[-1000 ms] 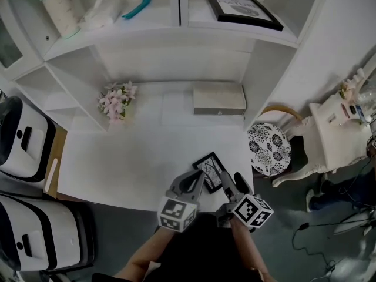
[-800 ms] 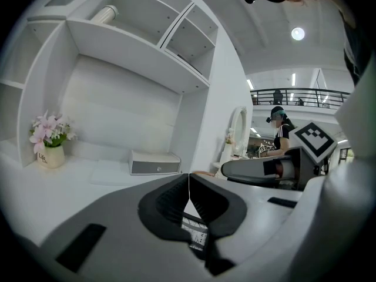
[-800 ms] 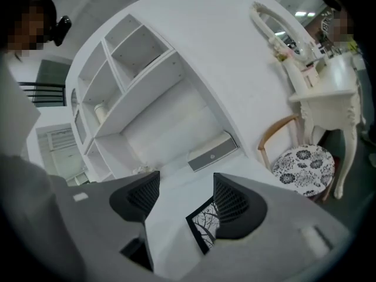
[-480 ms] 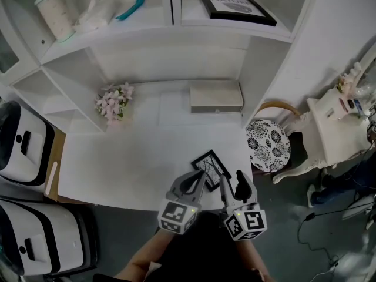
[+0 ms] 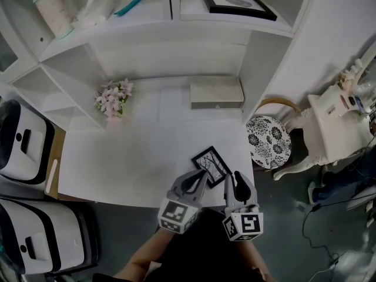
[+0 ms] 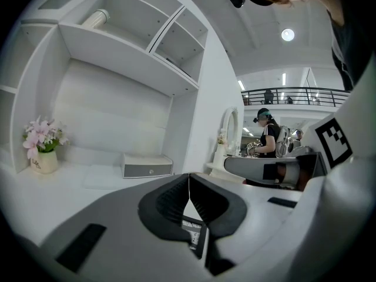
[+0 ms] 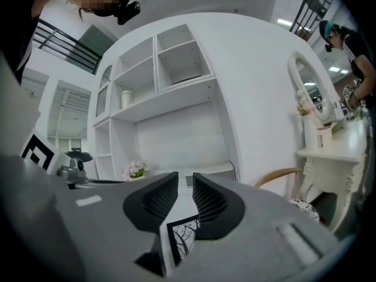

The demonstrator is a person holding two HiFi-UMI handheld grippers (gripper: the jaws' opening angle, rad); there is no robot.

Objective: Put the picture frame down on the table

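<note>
The small black picture frame (image 5: 211,164), with a tree print, lies flat and turned diagonally on the white table (image 5: 135,157) near its front right edge. It also shows low between the jaws as the frame (image 6: 194,232) and the frame (image 7: 181,237). My left gripper (image 5: 200,178) is shut, its tips at the frame's near left edge, and I cannot tell whether they touch it. In the left gripper view, the left gripper (image 6: 189,178) grips nothing. My right gripper (image 5: 237,180) hovers just right of the frame. The right gripper (image 7: 185,185) has just been closing to a narrow gap, with nothing between the pads.
A grey-white box (image 5: 216,93) and a pot of pink flowers (image 5: 114,98) stand at the back of the table. A second black frame (image 5: 236,2) lies on the upper shelf. A patterned stool (image 5: 269,145) and a white dresser (image 5: 338,122) stand to the right, white machines (image 5: 23,140) to the left.
The right gripper has drawn back from the frame's right edge, rolled so that its marker cube faces differently, and narrowed its jaws. The frame and the left gripper have stayed in place.
</note>
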